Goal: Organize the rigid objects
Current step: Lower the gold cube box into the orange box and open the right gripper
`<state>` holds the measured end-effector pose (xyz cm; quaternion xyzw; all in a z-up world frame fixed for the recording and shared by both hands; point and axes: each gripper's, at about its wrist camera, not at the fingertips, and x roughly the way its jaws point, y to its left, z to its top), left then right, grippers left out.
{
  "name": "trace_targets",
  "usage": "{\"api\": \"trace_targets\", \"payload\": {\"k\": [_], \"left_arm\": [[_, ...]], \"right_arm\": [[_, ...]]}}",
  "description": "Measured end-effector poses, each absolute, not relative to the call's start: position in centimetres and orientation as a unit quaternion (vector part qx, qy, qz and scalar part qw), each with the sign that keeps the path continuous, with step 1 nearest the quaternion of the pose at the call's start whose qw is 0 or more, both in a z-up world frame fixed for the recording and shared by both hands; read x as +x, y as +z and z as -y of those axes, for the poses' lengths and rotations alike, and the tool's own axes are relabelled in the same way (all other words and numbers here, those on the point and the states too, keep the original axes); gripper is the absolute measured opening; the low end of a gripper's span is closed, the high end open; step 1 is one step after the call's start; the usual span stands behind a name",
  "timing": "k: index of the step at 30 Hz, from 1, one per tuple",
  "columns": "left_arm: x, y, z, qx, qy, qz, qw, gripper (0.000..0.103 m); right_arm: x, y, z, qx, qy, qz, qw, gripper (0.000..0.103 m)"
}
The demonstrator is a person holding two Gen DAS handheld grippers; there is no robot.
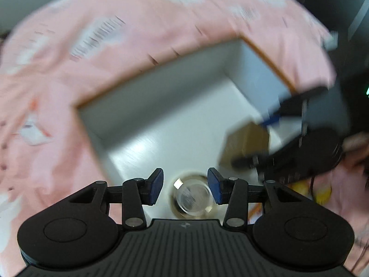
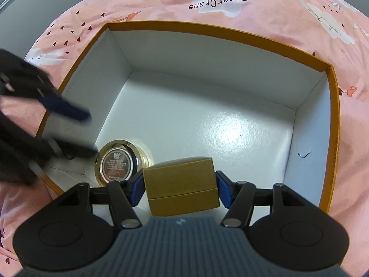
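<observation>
An open box with an orange rim (image 2: 332, 106) and white inside lies on a pink bedsheet. A round gold jar (image 2: 117, 162) lies in its near left corner. My right gripper (image 2: 180, 188) is shut on a small brown cardboard box (image 2: 182, 184) and holds it over the box floor, beside the jar. In the blurred left wrist view my left gripper (image 1: 185, 189) is open, its blue pads either side of the jar (image 1: 192, 196) without touching. The brown box (image 1: 246, 145) and the right gripper (image 1: 276, 138) show at the right.
The pink sheet (image 2: 175, 2) with white cloud prints and the words "Paper Crane" surrounds the box. The left gripper (image 2: 66, 110) shows blurred over the box's left wall. Yellow objects (image 1: 322, 194) lie at the right edge of the left wrist view.
</observation>
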<state>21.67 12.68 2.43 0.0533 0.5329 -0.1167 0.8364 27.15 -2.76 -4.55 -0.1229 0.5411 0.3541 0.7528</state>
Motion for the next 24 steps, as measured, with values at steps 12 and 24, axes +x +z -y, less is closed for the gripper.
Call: {"api": "trace_targets", "payload": {"k": [12, 24], "left_arm": [[19.6, 3.5, -16.2, 0.020, 0.033, -0.528, 0.848, 0.053], [18.6, 0.8, -16.4, -0.028, -0.014, -0.563, 0.826, 0.016]], "right_arm": [[27.9, -5.5, 0.4, -0.087, 0.314, -0.538, 0.778, 0.062], [28.1, -7.2, -1.0, -0.097, 0.290, -0.589, 0.748, 0.063]]}}
